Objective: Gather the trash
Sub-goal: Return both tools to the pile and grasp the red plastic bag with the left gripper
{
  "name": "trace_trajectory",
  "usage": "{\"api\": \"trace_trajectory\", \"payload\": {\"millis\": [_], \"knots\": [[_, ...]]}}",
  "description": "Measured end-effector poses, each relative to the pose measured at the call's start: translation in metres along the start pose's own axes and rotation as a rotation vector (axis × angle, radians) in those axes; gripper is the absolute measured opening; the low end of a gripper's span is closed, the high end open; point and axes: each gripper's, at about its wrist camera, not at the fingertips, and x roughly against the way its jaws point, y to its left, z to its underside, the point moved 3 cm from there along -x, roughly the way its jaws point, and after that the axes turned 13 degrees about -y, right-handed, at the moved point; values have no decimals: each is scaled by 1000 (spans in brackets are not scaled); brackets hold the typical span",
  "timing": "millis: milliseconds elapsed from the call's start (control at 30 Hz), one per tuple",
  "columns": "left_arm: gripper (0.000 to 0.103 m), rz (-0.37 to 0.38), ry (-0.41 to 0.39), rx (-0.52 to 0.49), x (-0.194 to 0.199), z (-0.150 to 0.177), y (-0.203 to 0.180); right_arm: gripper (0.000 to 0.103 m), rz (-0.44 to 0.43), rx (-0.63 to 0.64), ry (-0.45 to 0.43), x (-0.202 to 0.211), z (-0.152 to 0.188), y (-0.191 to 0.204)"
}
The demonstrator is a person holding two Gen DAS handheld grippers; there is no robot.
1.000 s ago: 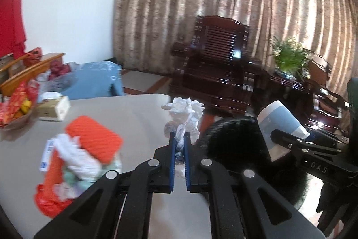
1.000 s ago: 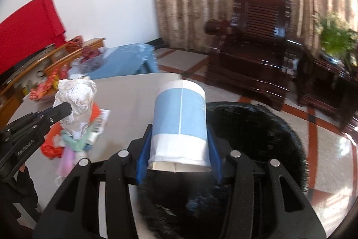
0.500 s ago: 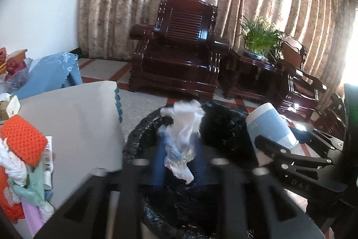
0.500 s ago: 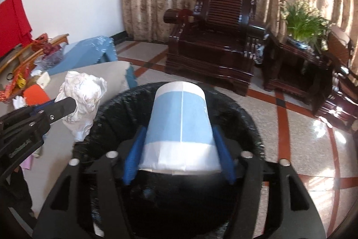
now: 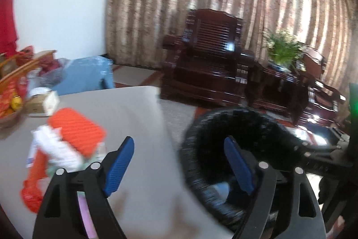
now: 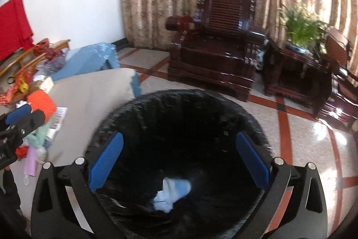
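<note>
Left gripper (image 5: 179, 162): jaws just opened wide, nothing seen between them; held over the table edge (image 5: 143, 149).
Right gripper (image 6: 179, 159): jaws just spread to full width and empty, poised above the black-lined bin (image 6: 246, 118).
Dropped trash: a blue-and-white paper cup (image 6: 173, 192) is seen lying at the bin's bottom, at six o'clock in the right wrist view.
Remaining trash: the orange-and-white litter pile (image 5: 67, 145) lies at nine o'clock of the left jaws, just beside them.
Nearer hand: the left is judged closer.
</note>
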Motion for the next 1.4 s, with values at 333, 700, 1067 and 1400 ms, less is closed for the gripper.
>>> {"api": "trace_trajectory", "payload": {"millis": [333,700,1067,1400], "knots": [[81,-359,-30,30,73,20,132,98,-269,37,-34,-12,-10,127],[81,-518,30,72,90,65,202,98,-377,77,-18,-30,19,211],[81,-500,121,136,65,103,216,91,-387,120,35,-42,38,227],[38,-449,178,210,48,116,225,91,-389,138,36,-45,38,228]]}}
